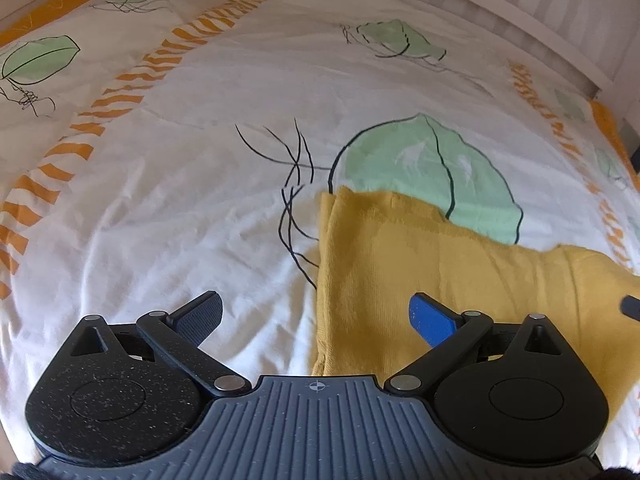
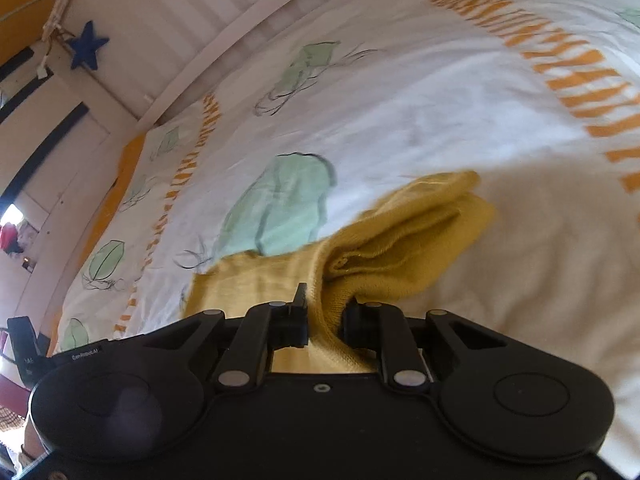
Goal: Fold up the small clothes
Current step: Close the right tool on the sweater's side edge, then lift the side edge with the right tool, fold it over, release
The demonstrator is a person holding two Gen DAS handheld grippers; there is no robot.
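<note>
A mustard yellow knitted garment [image 1: 420, 264] lies on the patterned bedspread [image 1: 192, 208]. In the left wrist view my left gripper [image 1: 316, 316] is open, its jaws spread wide above the garment's left edge; the blue-padded finger is over the cloth, the black one over bare bedding. In the right wrist view my right gripper [image 2: 326, 314] is shut on the yellow garment [image 2: 404, 236], a bunch of cloth pinched between its fingers. The cloth is lifted and drapes away in loose folds toward the upper right.
The bedspread [image 2: 420, 100] is white with green leaves and orange stripes. A white slatted bed frame [image 1: 500, 12] runs along the far side. A blue star [image 2: 87, 45] hangs at the upper left in the right wrist view, beside white cupboard doors.
</note>
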